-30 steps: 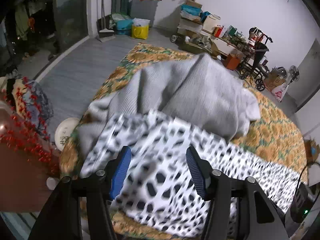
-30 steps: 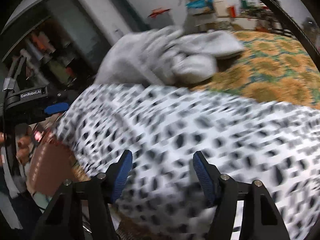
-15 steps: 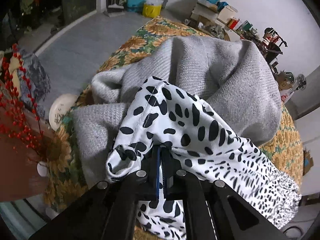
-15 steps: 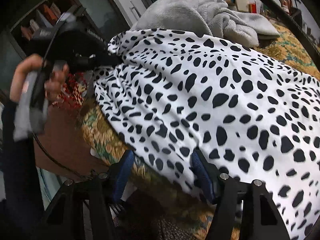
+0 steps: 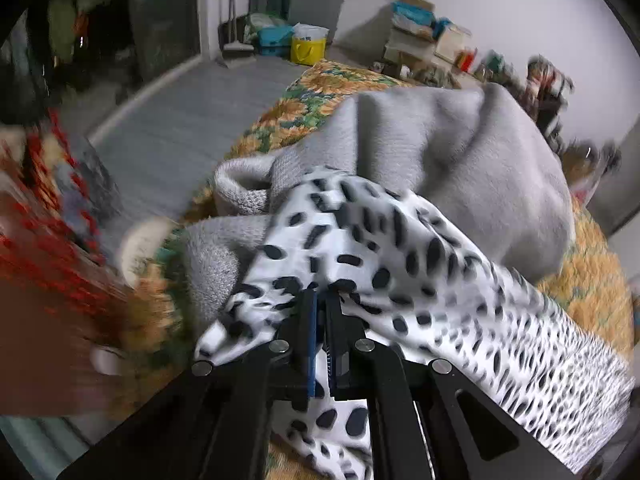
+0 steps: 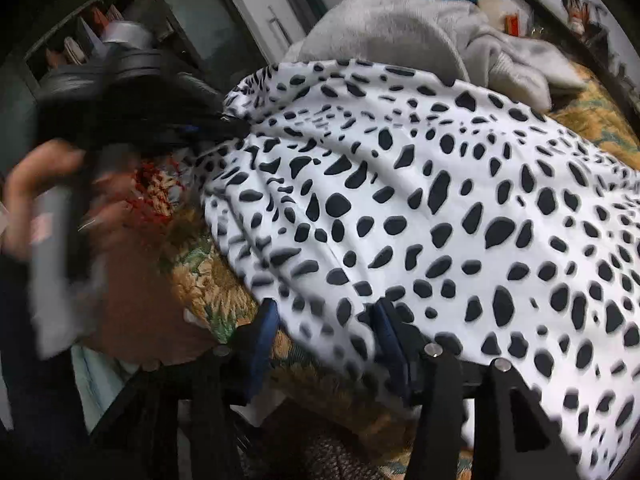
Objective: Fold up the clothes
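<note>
spotted garment (image 6: 420, 208) is spread over the sunflower-print cover (image 5: 304, 108), near side of a grey sweater (image 5: 440, 152). left gripper (image 5: 320, 300) is clamped tight on its left corner. right gripper (image 6: 326, 320) straddles the near hem, jaws have just been closing, pads not pressing it.

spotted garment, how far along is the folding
Nothing looks folded yet. The spotted garment lies spread over the sunflower cover. In hand: the left claw is shut on one edge; the right claw, closing, straddles the near hem. All folds remain, and the grey sweater is still crumpled.
</note>
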